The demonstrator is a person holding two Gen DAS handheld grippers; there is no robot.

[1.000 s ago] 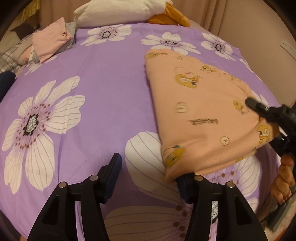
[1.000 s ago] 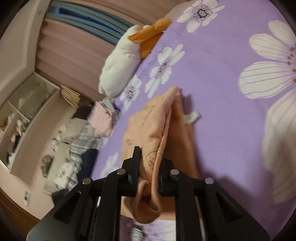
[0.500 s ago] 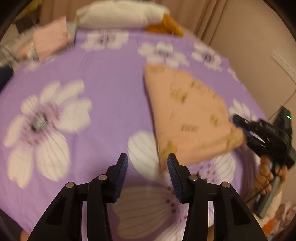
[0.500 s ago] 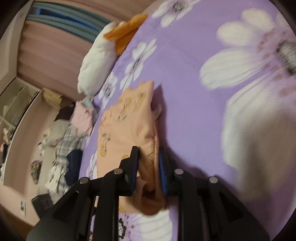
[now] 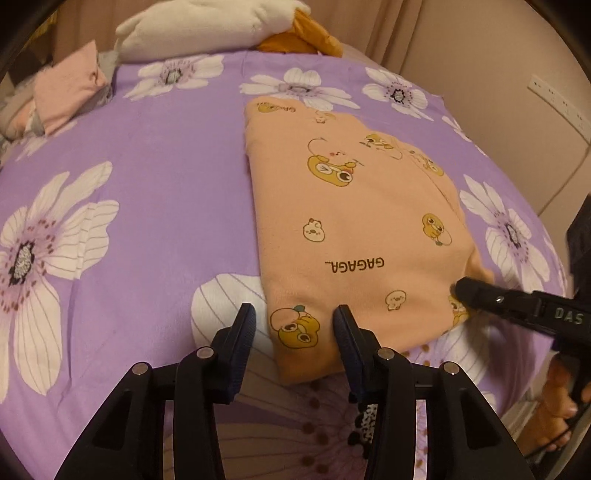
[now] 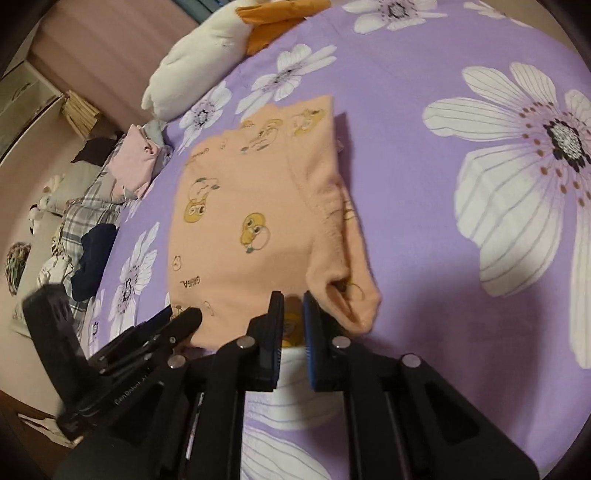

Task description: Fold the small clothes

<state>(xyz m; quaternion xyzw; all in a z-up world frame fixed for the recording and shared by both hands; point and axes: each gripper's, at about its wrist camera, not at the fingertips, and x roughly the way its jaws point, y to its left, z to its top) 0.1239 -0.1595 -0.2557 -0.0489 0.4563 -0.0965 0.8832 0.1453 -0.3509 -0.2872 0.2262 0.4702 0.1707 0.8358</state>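
An orange garment (image 5: 351, 221) printed with yellow ducks lies folded flat on the purple flowered bedsheet (image 5: 147, 184). My left gripper (image 5: 293, 321) is open, its two fingers either side of the garment's near left corner, and the left pad stands clear of the cloth. At the near right corner my right gripper (image 5: 465, 291) comes in from the right. In the right wrist view the right gripper (image 6: 293, 310) is closing to a narrow gap with the edge of the garment (image 6: 240, 229) between the pads. The left gripper (image 6: 177, 325) shows at lower left.
A white pillow (image 5: 207, 26) and an orange cushion (image 5: 303, 37) lie at the head of the bed. Folded pink clothes (image 5: 70, 92) sit at the far left edge, beside a loose pile of clothes (image 6: 88, 206). A wall with sockets (image 5: 554, 99) runs along the right.
The right gripper held a bunched, raised fold of the garment; that fold now lies flat and the jaws are narrower. The left gripper drew back, then came forward around the near corner.
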